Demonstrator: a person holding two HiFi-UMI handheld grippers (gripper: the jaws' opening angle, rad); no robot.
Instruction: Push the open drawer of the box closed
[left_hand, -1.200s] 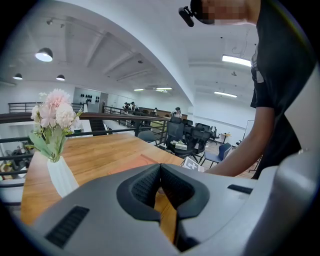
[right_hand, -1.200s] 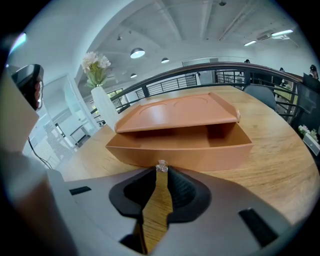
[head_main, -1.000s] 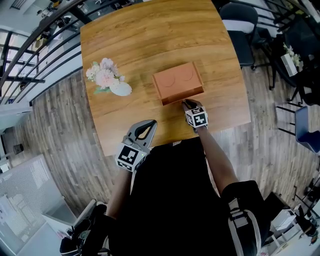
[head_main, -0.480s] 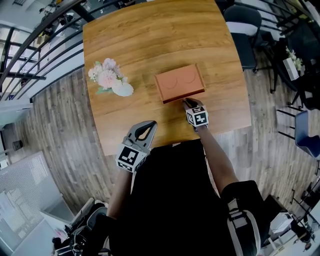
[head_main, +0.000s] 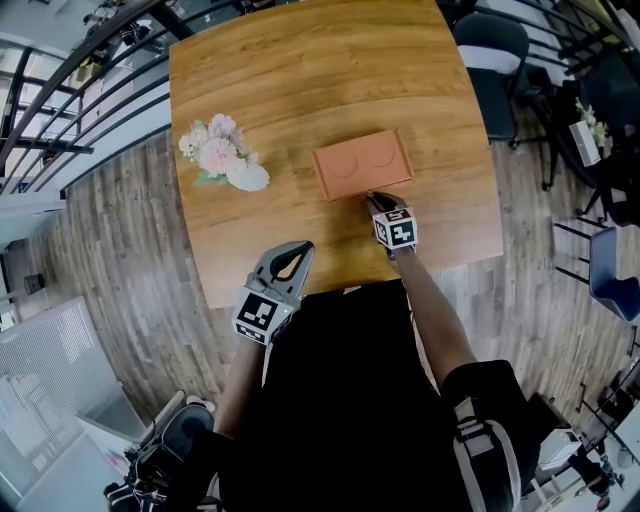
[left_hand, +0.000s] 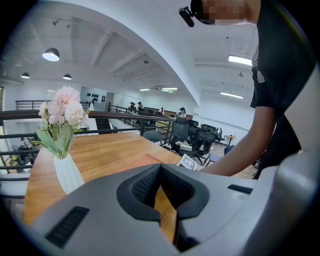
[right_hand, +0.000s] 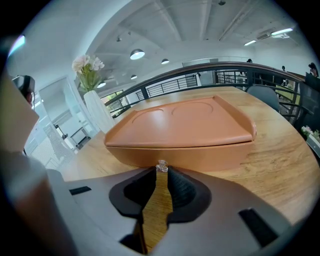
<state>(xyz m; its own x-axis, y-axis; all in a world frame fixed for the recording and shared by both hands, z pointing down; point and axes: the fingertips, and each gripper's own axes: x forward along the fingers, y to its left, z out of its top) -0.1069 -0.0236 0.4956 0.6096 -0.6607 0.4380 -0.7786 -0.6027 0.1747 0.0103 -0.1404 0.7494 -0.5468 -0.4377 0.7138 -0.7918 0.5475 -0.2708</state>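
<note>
The left gripper (head_main: 293, 252) hangs off the near edge of the worktop (head_main: 300, 70), close to the person's body. Its fingers (left_hand: 142, 185) are closed on nothing and it takes no part in the job.

Further in, the right gripper (head_main: 373, 201) reaches over the near edge to the box (head_main: 360, 165), which sits right of the worktop's middle. In the right gripper view its fingers (right_hand: 182, 192) are drawn in almost together, with the drawer's small clear knob (right_hand: 161, 167) caught at their tips. The drawer (right_hand: 190, 157) faces the near edge, and its front looks flush, or very nearly so, under the lid, so the push seems to be at its end.

Beyond and to the left, a vase of flowers (head_main: 228, 162) stands near the left edge, well apart from the box.

Two things could go wrong. Nothing braces the box, so more pushing would likely slide the whole box toward the far edge instead of seating the drawer. And with the fingers tight on the knob, drawing the gripper back before they part would probably drag the drawer open again.
</note>
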